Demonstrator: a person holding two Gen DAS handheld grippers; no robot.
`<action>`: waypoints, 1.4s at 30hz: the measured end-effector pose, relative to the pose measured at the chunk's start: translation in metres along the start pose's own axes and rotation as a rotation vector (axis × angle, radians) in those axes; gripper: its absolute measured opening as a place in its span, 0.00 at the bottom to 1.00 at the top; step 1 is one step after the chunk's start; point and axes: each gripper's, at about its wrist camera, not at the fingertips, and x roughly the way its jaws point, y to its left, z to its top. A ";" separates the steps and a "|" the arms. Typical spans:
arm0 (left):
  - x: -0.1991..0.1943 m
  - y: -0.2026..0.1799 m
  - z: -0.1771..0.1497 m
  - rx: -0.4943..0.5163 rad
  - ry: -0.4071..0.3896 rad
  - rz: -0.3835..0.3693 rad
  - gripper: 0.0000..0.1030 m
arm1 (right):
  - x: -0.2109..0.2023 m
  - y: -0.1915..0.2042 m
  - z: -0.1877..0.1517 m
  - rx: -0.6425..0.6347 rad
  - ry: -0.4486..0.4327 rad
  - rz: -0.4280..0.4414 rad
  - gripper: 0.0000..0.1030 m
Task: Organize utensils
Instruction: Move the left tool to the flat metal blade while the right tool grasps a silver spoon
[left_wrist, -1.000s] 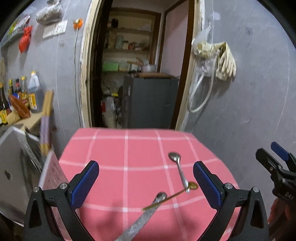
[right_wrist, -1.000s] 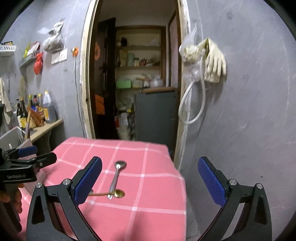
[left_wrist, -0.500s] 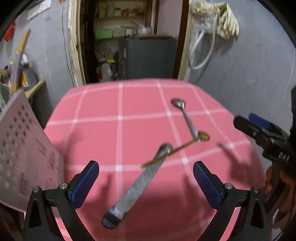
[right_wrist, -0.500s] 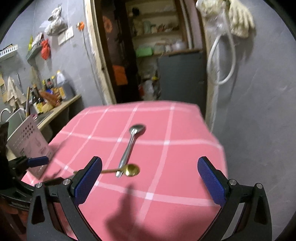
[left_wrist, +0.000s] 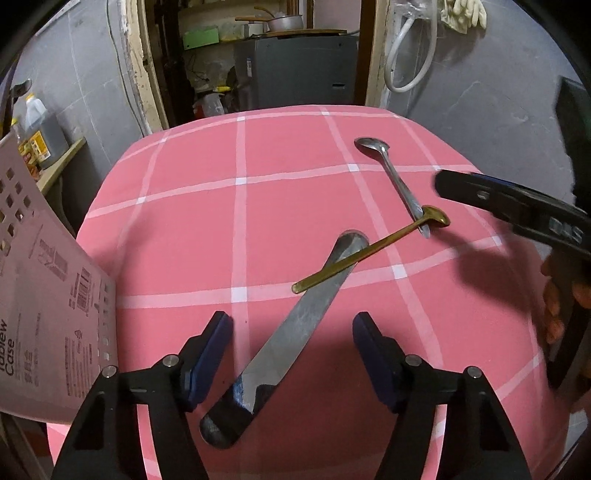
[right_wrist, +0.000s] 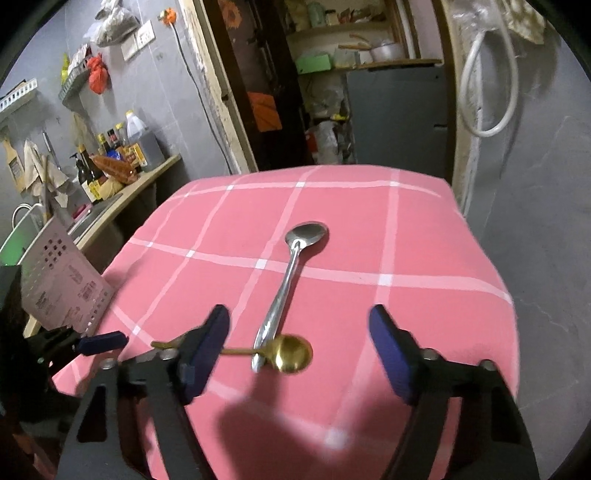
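Observation:
A steel knife (left_wrist: 291, 332) with a dark handle lies diagonally on the pink checked tablecloth (left_wrist: 207, 229). A gold spoon (left_wrist: 373, 251) lies across its blade tip and across the handle of a silver spoon (left_wrist: 395, 181). My left gripper (left_wrist: 291, 350) is open, its fingers on either side of the knife blade, just above it. My right gripper (right_wrist: 299, 343) is open, straddling the gold spoon's bowl (right_wrist: 291, 352) and the silver spoon's handle (right_wrist: 284, 291). The right gripper also shows in the left wrist view (left_wrist: 509, 210).
A pale perforated utensil case (left_wrist: 44, 302) stands at the table's left edge; it also shows in the right wrist view (right_wrist: 62, 280). A counter with bottles (right_wrist: 110, 155) runs along the left wall. A doorway with shelves (right_wrist: 351, 74) lies beyond the table.
Both grippers have dropped toward the table and moved forward. The left now straddles the knife blade; the right now straddles the two spoons. The utensils have not moved.

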 end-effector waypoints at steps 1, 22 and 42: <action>0.000 0.000 0.001 0.001 0.000 -0.001 0.62 | 0.008 0.001 0.003 0.004 0.022 0.005 0.55; 0.003 0.006 0.024 -0.042 0.110 -0.115 0.19 | 0.015 0.003 -0.008 0.205 0.170 0.035 0.02; -0.014 0.014 0.001 0.002 0.062 -0.074 0.33 | -0.053 0.014 -0.094 0.300 0.179 0.053 0.02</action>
